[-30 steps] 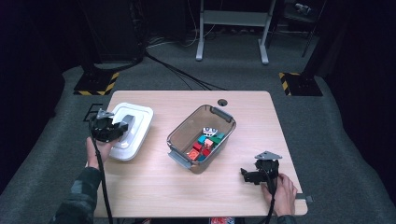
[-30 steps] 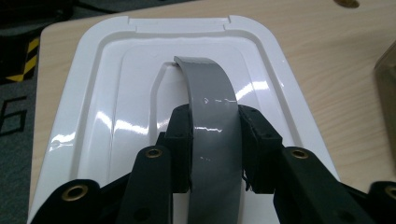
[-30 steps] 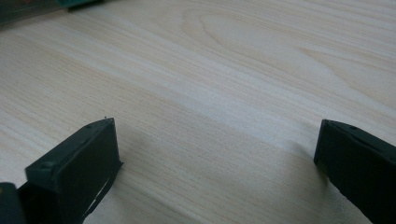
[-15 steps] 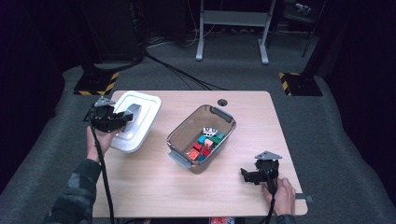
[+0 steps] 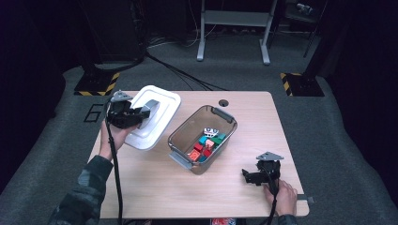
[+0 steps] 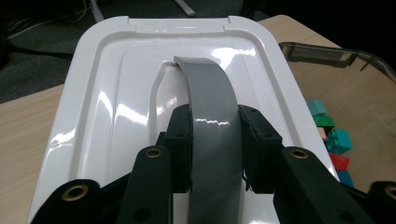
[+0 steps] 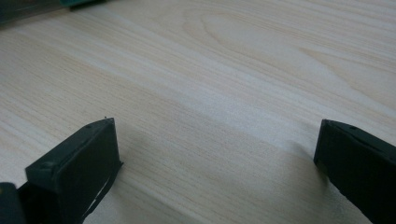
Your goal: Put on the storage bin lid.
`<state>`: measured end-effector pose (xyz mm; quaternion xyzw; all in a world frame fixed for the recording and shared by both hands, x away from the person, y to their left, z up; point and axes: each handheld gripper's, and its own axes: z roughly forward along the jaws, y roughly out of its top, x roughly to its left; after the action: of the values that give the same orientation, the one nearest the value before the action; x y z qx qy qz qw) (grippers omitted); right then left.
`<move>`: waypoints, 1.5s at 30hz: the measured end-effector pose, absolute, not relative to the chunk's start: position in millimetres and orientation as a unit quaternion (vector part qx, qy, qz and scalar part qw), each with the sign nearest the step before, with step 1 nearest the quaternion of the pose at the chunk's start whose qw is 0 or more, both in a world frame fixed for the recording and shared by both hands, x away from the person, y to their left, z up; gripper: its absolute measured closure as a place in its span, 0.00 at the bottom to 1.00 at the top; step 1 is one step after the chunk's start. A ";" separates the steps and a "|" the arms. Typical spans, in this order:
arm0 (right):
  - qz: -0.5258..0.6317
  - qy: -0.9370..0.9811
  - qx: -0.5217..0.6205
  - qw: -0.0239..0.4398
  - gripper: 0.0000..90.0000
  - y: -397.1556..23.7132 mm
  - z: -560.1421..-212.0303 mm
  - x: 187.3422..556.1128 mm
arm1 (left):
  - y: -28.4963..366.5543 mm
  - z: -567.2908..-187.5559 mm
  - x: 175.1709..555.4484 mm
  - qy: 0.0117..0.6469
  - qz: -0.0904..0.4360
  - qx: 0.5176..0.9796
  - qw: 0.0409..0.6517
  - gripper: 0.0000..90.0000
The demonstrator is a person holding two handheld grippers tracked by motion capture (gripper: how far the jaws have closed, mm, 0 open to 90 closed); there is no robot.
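Nearest to us, our right tool (image 5: 248, 176) rests low over the surface (image 5: 155, 187) on the near right side of the bin (image 5: 202, 137), jaws spread wide with nothing but bare wood between them. Our left tool (image 5: 141, 112) sits on the bin's far left side and is clamped on the grey handle (image 6: 212, 126) of the white lid (image 5: 157, 117), the pads pressing its two edges, so the lid hangs from that tool, tilted and partly out past the surface's edge. The handle's long axis runs straight ahead from the jaws. The open bin, with coloured blocks (image 5: 206, 143) in it, lies to the lid's right, nearer the left tool than the right. We judge the next move turns on carrying the lid rightward until it squares over the bin's rim.
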<state>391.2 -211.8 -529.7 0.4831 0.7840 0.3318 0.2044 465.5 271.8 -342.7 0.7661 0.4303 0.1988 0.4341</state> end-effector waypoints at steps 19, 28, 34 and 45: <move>0.333 0.783 0.485 0.204 0.00 -211.7 -529.8 391.3 | 206.1 -340.4 464.8 0.375 0.162 0.796 0.447 0.75; 0.332 0.783 0.484 0.205 0.00 -212.0 -529.9 391.5 | 176.6 -348.4 466.5 0.348 0.133 0.814 0.446 0.75; 0.333 0.783 0.483 0.206 0.00 -212.1 -530.0 391.6 | 160.9 -354.6 468.7 0.337 0.113 0.824 0.441 0.75; 0.332 0.786 0.480 0.203 0.00 -212.7 -529.8 391.5 | 136.1 -370.3 473.1 0.340 0.099 0.828 0.434 0.75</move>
<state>391.5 -212.7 -529.8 0.4800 0.7860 0.3323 0.2035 473.1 136.1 -370.3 0.8282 0.3402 0.0990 0.4343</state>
